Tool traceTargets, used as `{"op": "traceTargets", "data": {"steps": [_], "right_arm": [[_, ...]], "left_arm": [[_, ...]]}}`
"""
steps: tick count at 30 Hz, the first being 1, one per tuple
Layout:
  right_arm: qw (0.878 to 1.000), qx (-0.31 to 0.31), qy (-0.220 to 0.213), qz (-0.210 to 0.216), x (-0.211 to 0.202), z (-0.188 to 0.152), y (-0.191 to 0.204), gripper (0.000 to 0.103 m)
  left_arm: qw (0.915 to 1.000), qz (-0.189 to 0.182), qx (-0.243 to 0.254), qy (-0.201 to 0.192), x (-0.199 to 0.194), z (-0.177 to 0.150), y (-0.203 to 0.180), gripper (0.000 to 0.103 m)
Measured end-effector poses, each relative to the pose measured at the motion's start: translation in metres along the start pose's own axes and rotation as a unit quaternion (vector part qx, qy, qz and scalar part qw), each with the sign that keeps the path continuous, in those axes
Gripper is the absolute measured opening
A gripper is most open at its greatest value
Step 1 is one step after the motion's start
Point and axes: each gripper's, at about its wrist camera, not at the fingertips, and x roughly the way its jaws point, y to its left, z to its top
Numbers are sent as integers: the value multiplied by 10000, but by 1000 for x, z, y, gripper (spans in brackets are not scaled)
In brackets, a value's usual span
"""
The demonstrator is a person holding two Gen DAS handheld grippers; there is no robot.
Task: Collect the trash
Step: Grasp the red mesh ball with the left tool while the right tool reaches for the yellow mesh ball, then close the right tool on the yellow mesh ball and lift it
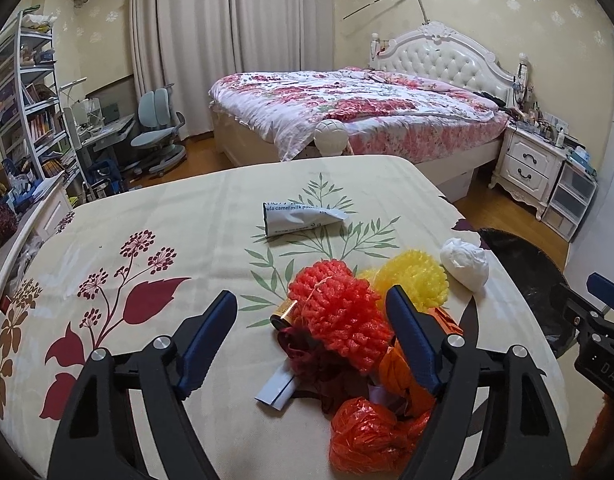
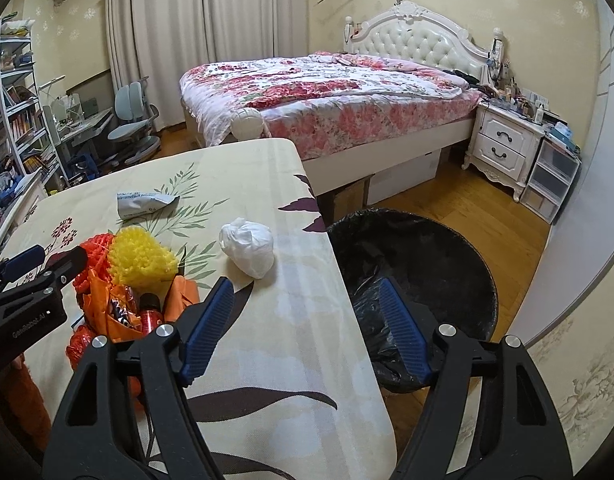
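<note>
On the floral tablecloth (image 1: 147,240) lies a heap of trash. It holds a red foam net (image 1: 339,312), a yellow foam net (image 1: 415,276), orange plastic bags (image 1: 367,436), a dark red wrapper (image 1: 307,352) and a grey-blue strip (image 1: 277,390). A crumpled white wad (image 1: 465,264) sits to the right and a grey milk-powder pouch (image 1: 303,220) lies farther back. My left gripper (image 1: 311,300) is open, its fingers either side of the red net without touching it. My right gripper (image 2: 306,286) is open and empty over the table's right edge, beside the bin with a black liner (image 2: 419,260).
A bed with a floral quilt (image 2: 327,96) stands behind the table. A white nightstand (image 2: 503,144) and plastic drawers (image 2: 551,180) are at the right wall. A desk chair (image 1: 155,128) and bookshelf (image 1: 27,92) fill the left side. Wooden floor (image 2: 467,200) surrounds the bin.
</note>
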Motion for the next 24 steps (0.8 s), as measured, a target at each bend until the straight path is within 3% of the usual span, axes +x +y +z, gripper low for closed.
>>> {"op": "traceTargets", "data": {"steps": [4, 7, 9, 15, 24], "right_arm": [[10000, 9, 90, -1, 2, -2, -2, 74], [9999, 20, 152, 14, 4, -3, -2, 74], [9999, 38, 135, 49, 5, -6, 0, 74], [9999, -48, 119, 89, 4, -6, 5, 74], [9987, -186, 149, 461, 4, 7, 34, 74]], "left_arm": [[9998, -96, -13, 178, 12, 1, 2, 64], [9994, -230, 45, 259, 15, 0, 0, 50], [9986, -380, 68, 354, 19, -2, 0, 35], [9987, -447, 10, 261, 16, -2, 4, 28], [9992, -339, -188, -58, -9, 2, 31, 26]]}}
